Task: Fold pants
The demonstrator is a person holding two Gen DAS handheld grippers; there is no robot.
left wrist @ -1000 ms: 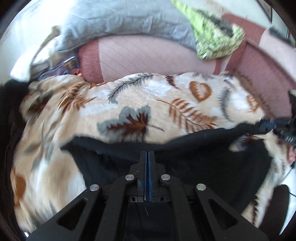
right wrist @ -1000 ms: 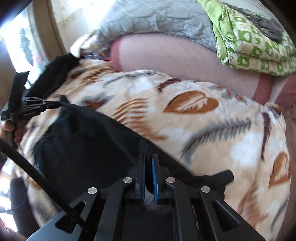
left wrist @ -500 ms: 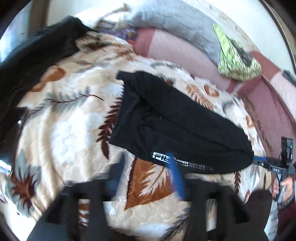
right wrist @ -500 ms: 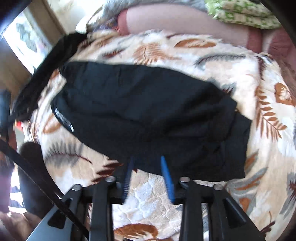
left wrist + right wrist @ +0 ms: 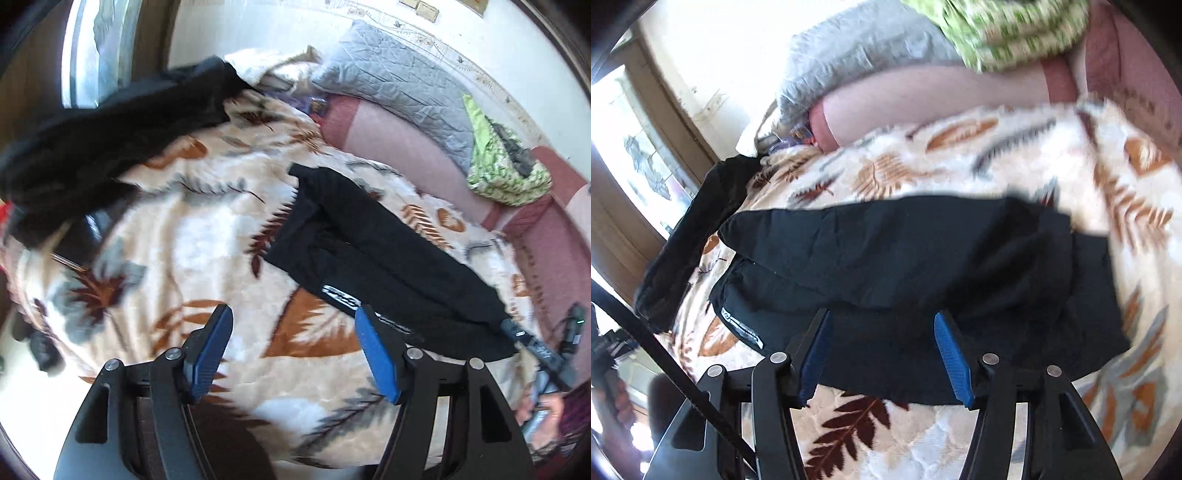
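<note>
I am holding both claws released and empty above the leaf-print blanket [image 5: 207,236] on the sofa. The black pants [image 5: 373,251] are lying folded on that blanket, their long axis running crosswise in front of me, from the white-printed waistband end on my left to the far end on my right.

My right claw [image 5: 882,354] is the nearer one: the pants' near edge is lying between its blue pads [image 5: 951,354], which are standing apart from the cloth. My left claw [image 5: 295,349] is hanging off the waistband end, mostly over bare blanket, with only its right pad just beside the white lettering [image 5: 341,297].

Compared with a second ago, both claws were clenched on the black cloth, which was lifted close to the cameras; their jaws have just been opening, and the pants are now resting flat and free. A second dark garment [image 5: 110,133] is lying well apart at the blanket's far left.
</note>
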